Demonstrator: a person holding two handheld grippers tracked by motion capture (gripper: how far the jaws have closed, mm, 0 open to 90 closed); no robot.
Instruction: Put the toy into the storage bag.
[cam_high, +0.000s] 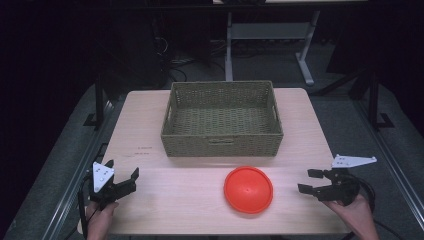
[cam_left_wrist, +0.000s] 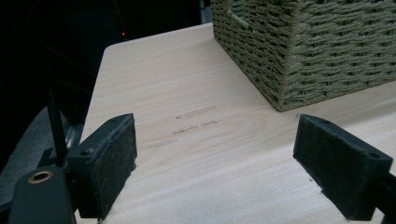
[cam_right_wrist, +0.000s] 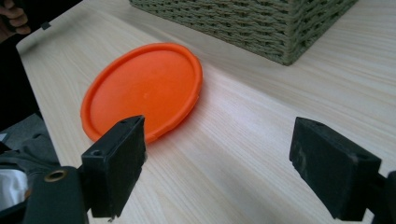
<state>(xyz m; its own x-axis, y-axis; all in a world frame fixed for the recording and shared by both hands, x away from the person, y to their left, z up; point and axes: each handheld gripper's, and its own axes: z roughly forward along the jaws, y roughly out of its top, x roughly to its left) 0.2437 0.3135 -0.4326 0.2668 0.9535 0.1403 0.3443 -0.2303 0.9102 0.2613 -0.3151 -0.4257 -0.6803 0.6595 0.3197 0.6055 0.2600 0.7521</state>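
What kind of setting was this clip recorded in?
Probably a lab or recording workspace: a small pale wooden table on grey carpet, another desk's white metal legs behind, and cables on the floor in a dark room.

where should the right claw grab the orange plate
Probably the rim of the orange plate on its right edge, nearest the open right claw. It lies flat, upside down on the table, so one jaw must slide under the thin lip, coming in low from the right.
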